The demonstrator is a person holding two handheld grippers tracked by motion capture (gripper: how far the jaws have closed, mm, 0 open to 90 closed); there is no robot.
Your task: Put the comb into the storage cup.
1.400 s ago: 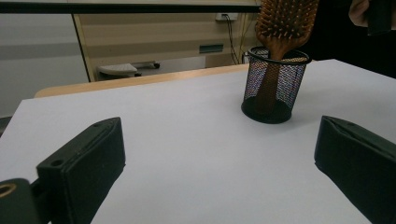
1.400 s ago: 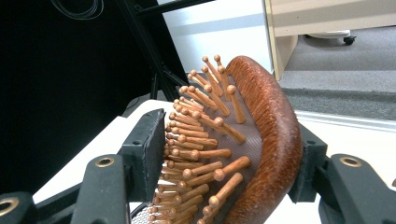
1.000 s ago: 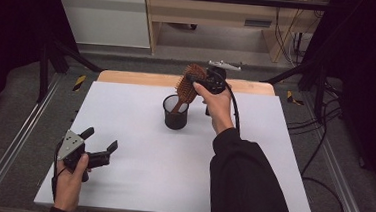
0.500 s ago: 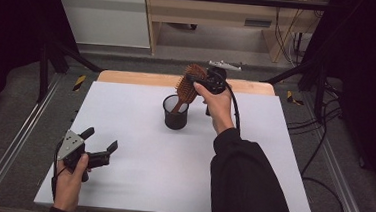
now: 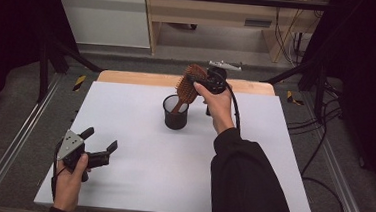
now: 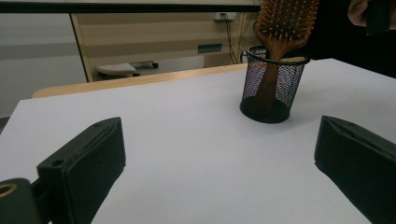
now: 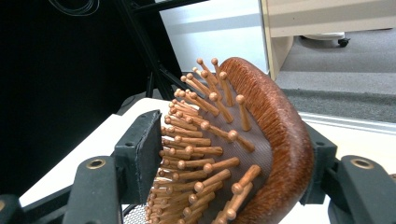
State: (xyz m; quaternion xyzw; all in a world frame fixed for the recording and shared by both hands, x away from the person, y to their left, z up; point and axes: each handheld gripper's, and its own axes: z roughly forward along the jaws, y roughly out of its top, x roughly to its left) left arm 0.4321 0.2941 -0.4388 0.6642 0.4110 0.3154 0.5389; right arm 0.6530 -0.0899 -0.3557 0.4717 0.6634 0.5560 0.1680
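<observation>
A wooden hairbrush (image 5: 190, 83) stands tilted with its handle down in a black mesh cup (image 5: 176, 112) at the far middle of the white table (image 5: 135, 182). My right gripper (image 5: 195, 80) holds the brush head. In the right gripper view the brush (image 7: 261, 140) sits between the jaws of the right gripper (image 7: 233, 135): the left pad (image 7: 144, 149) touches the bristle tips and the other jaw lies behind the wooden back. These jaws have just been opening a little. My left gripper (image 5: 101, 138) hovers open near the front left, its jaws (image 6: 219, 154) pointing at the cup (image 6: 273, 88).
A wooden strip (image 5: 128, 77) runs along the table's far edge. Metal rails (image 5: 18, 139) flank the table, and cables (image 5: 318, 145) trail on the floor at the right. Light cabinets (image 5: 207, 12) stand beyond.
</observation>
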